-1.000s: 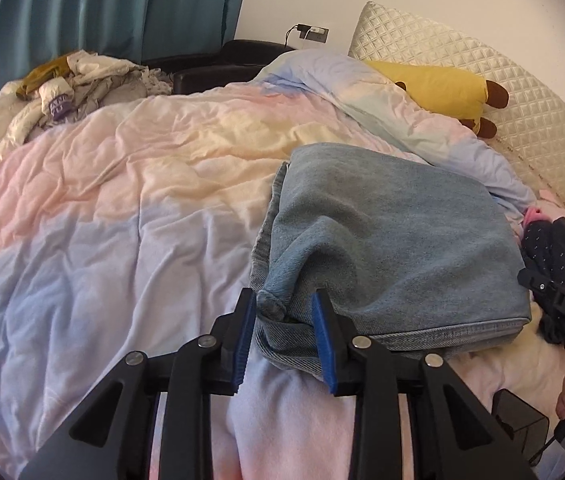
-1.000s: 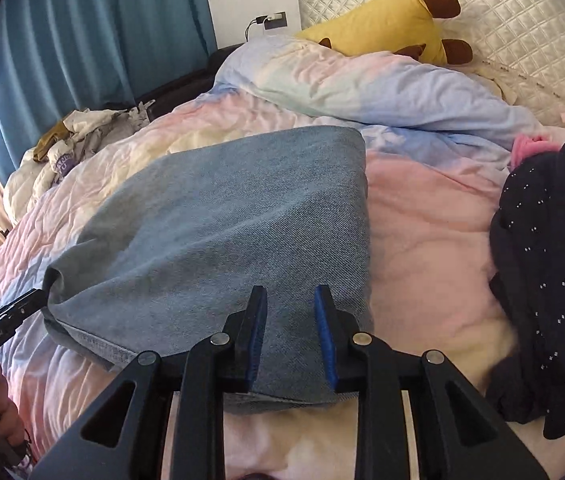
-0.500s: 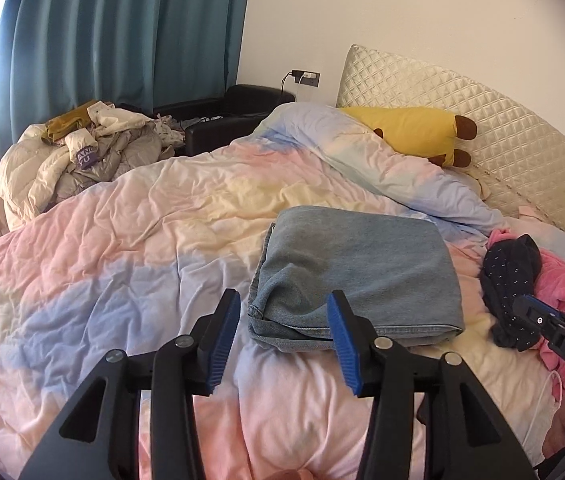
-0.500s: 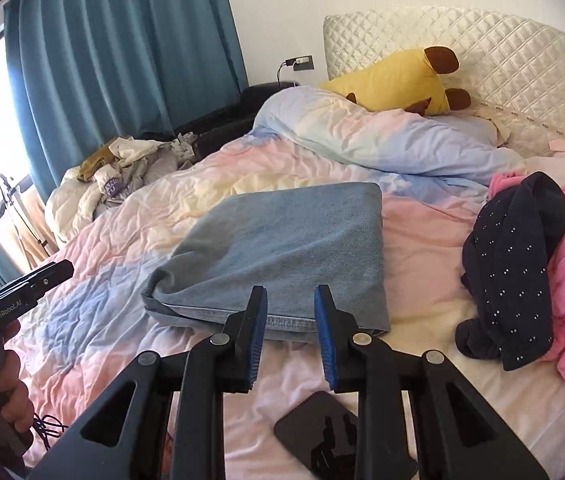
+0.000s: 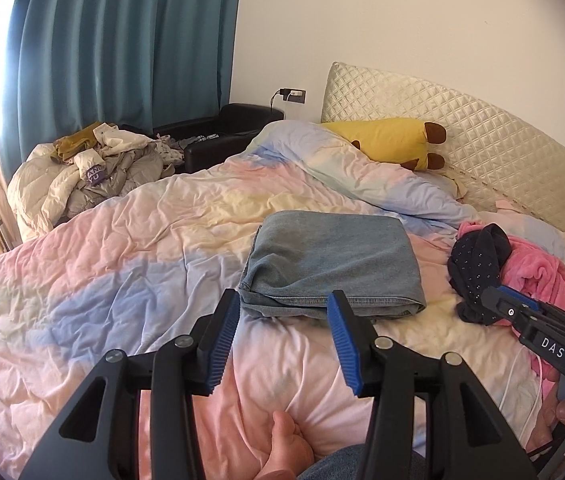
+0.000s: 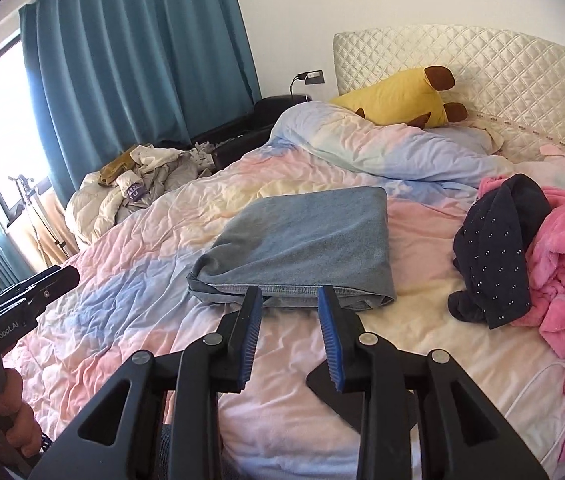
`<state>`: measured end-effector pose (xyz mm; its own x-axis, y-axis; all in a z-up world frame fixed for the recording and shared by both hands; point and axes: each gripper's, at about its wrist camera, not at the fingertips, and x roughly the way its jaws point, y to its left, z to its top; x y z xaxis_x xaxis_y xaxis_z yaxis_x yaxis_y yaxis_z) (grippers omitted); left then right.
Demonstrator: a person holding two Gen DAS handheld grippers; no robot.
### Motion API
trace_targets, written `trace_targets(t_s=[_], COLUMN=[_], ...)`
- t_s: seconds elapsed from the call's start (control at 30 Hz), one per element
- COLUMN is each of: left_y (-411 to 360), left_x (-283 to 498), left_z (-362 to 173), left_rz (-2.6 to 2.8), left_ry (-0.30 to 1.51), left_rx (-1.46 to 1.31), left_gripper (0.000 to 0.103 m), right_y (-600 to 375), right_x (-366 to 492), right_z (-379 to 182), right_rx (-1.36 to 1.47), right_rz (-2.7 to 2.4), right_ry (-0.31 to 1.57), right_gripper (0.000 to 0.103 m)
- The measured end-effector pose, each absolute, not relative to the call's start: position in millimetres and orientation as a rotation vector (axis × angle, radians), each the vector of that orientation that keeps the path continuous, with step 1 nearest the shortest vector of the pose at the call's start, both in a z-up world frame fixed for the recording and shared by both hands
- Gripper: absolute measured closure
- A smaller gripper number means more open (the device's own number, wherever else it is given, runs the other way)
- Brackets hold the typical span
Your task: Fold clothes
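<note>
Left wrist view: the bed carries the folded jeans at its middle, with unfolded clothes just right. Both the left gripper and right gripper are parted, empty, and have been drawn back since a second ago. Next, the dark garment should be lifted clear of the pink one.

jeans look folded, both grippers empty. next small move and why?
Probably swing the right gripper toward the navy dotted garment on the pink fleece: the folded jeans lie flat, both grippers are open and clear, and that garment is still crumpled.
</note>
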<state>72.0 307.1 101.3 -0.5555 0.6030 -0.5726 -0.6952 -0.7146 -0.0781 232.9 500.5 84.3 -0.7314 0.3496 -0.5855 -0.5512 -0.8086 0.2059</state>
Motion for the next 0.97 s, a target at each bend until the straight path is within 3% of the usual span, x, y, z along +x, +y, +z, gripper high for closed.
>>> trace_targets(t_s=[0.13,0.2,0.27,0.97], left_y=[298,295,293,280], left_x=[80,83,86,89], left_z=[97,96,96,86], left_rz=[2.257,2.257,2.256,2.278], left_ry=[0.204,0.202,0.201,0.216], left_rx=[-0.755,-0.753,-0.747,-0.749], left_gripper=[0.056,0.056,0.056,0.056], right_y=[492,487,484,469], right_x=[240,242,244,238], right_z=[84,83,80,80], right_rx=[-0.732,-0.736,-0.733,-0.725], right_rz=[2.473,2.470,2.474,2.394], right_ry=[0.498,0.502,0.512,0.419], right_gripper=[0.064,0.051,0.023,0.021])
